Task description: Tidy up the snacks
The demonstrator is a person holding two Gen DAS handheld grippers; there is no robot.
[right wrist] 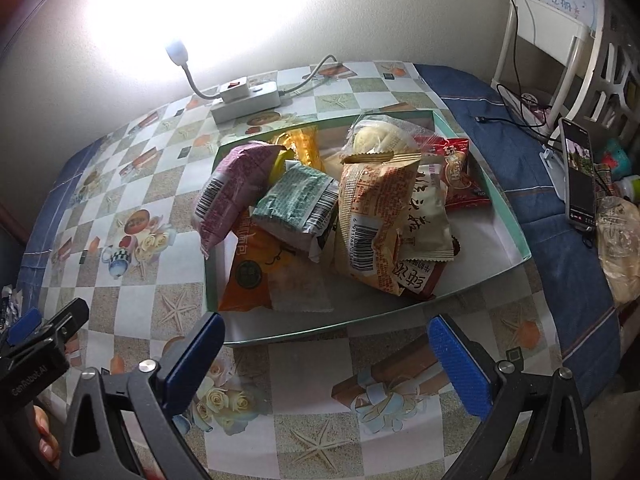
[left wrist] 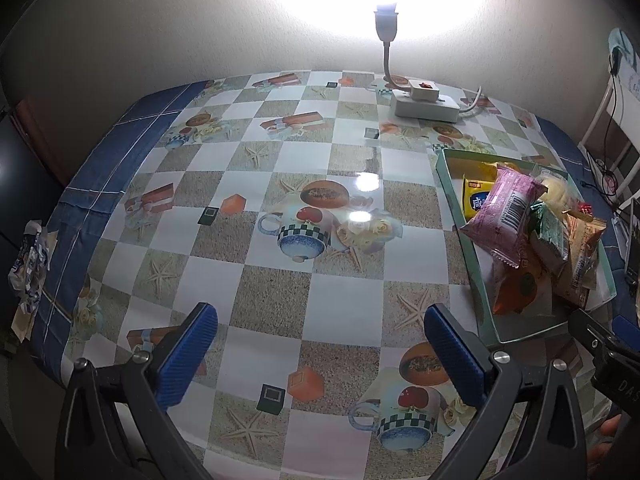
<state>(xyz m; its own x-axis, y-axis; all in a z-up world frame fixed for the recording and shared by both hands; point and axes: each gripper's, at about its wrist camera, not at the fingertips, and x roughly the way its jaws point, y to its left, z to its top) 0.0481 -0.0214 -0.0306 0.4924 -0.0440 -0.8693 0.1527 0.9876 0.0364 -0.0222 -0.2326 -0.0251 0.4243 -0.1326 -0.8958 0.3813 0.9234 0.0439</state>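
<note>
A shallow green-rimmed box (right wrist: 516, 236) on the patterned table holds a heap of several snack packets: a pink one (right wrist: 232, 192), a green one (right wrist: 298, 200), a tan one (right wrist: 372, 208), an orange one (right wrist: 256, 276), a red one (right wrist: 460, 172) and a pale bun (right wrist: 380, 136). The box (left wrist: 460, 216) and the pink packet (left wrist: 504, 208) also show at the right of the left wrist view. My right gripper (right wrist: 326, 354) is open and empty, just in front of the box's near wall. My left gripper (left wrist: 320, 350) is open and empty over bare tablecloth, left of the box.
A white power strip (right wrist: 244, 100) with a lit gooseneck lamp (right wrist: 178, 50) stands at the back by the wall. A phone (right wrist: 578, 176) on a stand, cables and a plastic bag (right wrist: 618, 240) lie at the right. Crumpled paper (left wrist: 30, 260) sits at the table's left edge.
</note>
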